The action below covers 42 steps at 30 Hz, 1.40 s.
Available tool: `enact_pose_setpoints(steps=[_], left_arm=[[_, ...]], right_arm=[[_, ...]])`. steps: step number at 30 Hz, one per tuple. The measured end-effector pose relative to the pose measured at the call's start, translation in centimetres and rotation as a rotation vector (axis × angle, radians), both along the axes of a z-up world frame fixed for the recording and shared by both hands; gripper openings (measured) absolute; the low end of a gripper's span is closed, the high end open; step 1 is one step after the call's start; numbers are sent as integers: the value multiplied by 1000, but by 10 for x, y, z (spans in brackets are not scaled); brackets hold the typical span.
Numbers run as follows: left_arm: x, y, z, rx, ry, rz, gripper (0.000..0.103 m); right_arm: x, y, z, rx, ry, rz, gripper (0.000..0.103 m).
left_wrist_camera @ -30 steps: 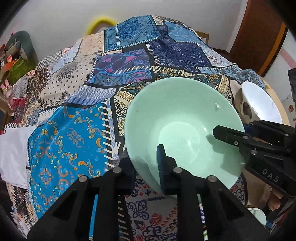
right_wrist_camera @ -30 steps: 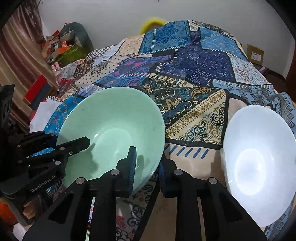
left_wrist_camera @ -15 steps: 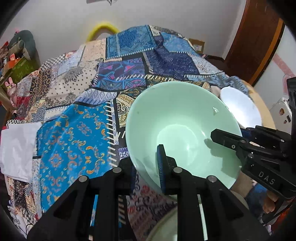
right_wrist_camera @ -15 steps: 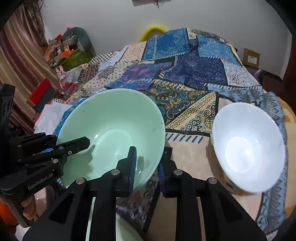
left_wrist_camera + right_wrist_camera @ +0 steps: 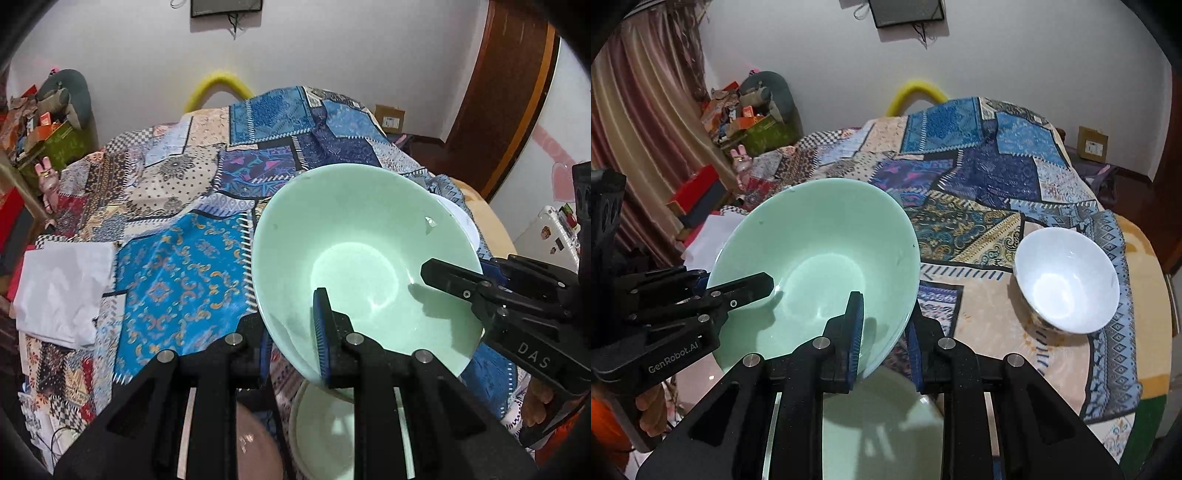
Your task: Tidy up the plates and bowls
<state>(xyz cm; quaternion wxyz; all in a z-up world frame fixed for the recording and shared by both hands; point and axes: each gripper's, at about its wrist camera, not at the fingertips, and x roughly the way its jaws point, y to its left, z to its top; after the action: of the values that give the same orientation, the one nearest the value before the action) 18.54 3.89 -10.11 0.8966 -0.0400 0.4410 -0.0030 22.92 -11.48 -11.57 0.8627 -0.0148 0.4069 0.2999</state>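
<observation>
Green bowl: the mint-green bowl [image 5: 354, 258] [image 5: 816, 266] is held up in the air, tilted, above the patchwork-covered surface — its hollow faces both cameras.
Left hand-held gripper: the left hand-held gripper [image 5: 291, 343] [image 5: 701, 291] is clamped on the bowl's rim at about 6 o'clock in the left wrist view, one blue-padded finger inside the hollow, the other outside under the wall.
Right hand-held gripper: the right hand-held gripper [image 5: 882, 332] [image 5: 476, 273] is closed on the same bowl's rim at about 5 o'clock in the right wrist view; in the left wrist view it enters from 3 o'clock, one finger reaching over the rim into the hollow.
Second green dish: another pale green dish [image 5: 325, 424] [image 5: 882, 424] lies directly below the lifted bowl, at 6 o'clock, partly hidden by the gripper bodies; whether it is a plate or a bowl I cannot tell.
Pinkish dish: a pinkish-brown dish [image 5: 255, 446] shows between the left gripper's arms, just left of the green one.
White bowl: a white bowl [image 5: 1067, 277] [image 5: 461, 221] stands upright on the cloth at 3 o'clock of the green bowl in the right wrist view, well apart from it; in the left wrist view only its edge peeks out behind the green rim.
Cloth: a patchwork cloth [image 5: 177, 266] [image 5: 990, 184] in blues, beiges and blacks covers the whole surface.
White fabric: a folded white fabric [image 5: 62, 288] lies at 9 o'clock on the cloth's edge.
Background: a yellow curved tube [image 5: 214, 88] stands at 12 o'clock against the wall — a cardboard box [image 5: 1092, 144] sits on the floor at 2 o'clock.
</observation>
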Motion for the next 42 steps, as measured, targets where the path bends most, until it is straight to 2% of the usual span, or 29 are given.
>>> enact_pose_setpoints(steps=[9, 19, 30, 42], left_arm=[[-51, 20, 14, -4, -23, 57, 20], [-96, 52, 10, -10, -5, 128, 20], [-134, 88, -13, -27, 38, 192, 20], [-148, 115, -50, -65, 117, 241, 20]], right_arm=[[-31, 19, 10, 20, -21, 50, 20], [-60, 49, 3, 44, 1, 118, 20], [-86, 87, -17, 26, 46, 188, 20], [-99, 114, -53, 4, 131, 232, 20]])
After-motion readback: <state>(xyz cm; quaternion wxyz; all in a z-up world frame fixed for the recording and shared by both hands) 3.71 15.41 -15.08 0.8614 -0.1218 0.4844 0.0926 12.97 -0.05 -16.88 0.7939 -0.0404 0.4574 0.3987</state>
